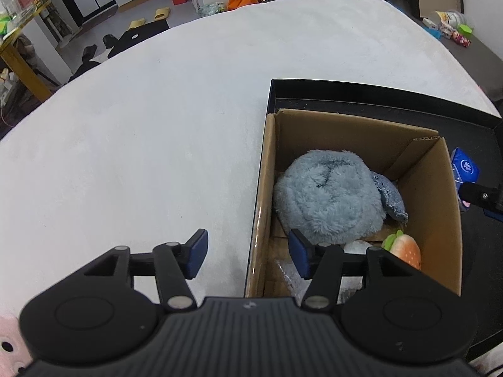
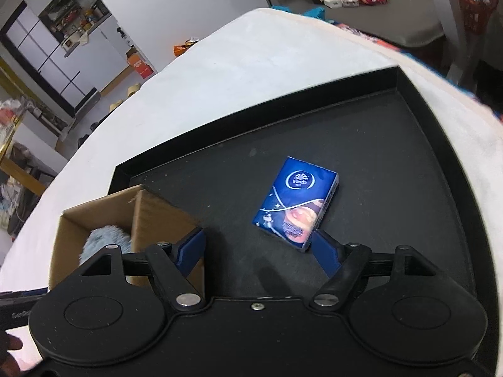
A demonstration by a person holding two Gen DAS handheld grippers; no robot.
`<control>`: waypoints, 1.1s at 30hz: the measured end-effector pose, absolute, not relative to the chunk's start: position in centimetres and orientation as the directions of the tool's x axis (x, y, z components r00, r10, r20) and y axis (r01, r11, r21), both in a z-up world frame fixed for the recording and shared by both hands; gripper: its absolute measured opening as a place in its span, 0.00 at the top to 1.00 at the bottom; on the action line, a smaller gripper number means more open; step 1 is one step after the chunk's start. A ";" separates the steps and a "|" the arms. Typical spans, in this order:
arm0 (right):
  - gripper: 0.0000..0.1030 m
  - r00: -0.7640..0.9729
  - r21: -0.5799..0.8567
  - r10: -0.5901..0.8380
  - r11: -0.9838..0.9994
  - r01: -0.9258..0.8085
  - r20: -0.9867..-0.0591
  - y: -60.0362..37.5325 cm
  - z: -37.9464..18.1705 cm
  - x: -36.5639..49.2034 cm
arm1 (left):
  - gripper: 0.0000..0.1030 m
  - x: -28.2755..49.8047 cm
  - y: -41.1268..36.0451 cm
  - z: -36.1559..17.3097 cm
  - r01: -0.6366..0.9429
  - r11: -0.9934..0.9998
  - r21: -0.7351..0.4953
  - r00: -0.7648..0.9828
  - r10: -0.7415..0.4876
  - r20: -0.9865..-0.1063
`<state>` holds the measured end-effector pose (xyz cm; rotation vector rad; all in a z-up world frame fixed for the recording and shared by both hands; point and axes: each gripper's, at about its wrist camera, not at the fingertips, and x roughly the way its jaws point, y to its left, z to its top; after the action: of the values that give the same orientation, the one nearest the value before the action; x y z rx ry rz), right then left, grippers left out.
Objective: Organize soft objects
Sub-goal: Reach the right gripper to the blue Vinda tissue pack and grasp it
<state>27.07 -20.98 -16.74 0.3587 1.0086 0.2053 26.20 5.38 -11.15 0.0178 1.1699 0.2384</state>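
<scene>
Now we have the tissue pack (image 2: 295, 201) lying flat on the black tray (image 2: 408, 144), just ahead of the right gripper (image 2: 257, 248), whose jaws stand apart with nothing between them; the pack's near corner sits close by the right-hand pad, so the aim is off to one side. We judge the step in hand to be picking that pack up, and to do it well we shift the gripper toward the pack until both pads straddle its narrow sides, come down low enough to catch its thin edges without scraping the tray, then close gently, since a soft pack buckles if squeezed hard. The left gripper (image 1: 248, 254) hangs over the near wall of the cardboard box (image 1: 446, 220), its jaws also apart and empty, one pad inside the box and one outside. Inside, the blue plush toy (image 1: 327, 194) fills most of the floor, with a small burger toy (image 1: 405, 248) beside it, so we aim to drop the pack into whatever gap remains along the box wall.
</scene>
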 end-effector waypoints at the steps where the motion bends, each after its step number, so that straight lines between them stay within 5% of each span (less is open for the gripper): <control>1: 0.27 0.518 0.391 0.331 0.920 0.006 -0.788 -21.1 -17.1 27.2 | 0.46 26.4 5.3 -11.2 -0.174 0.974 0.148 0.368 0.204 -0.907; 19: 0.12 0.558 0.259 0.219 0.966 -0.008 -0.800 -19.4 -19.7 29.5 | 0.46 28.7 4.7 -13.1 -0.157 0.960 0.233 0.299 0.271 -0.915; 33: 0.17 0.534 0.047 -0.001 0.996 0.077 -0.845 -20.2 -20.0 29.0 | 0.46 28.5 5.4 -13.1 -0.165 0.962 0.218 0.301 0.260 -0.918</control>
<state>28.95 -20.22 -20.02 0.0818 1.0064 -0.0469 28.54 5.37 -13.14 0.0883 1.2339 0.2822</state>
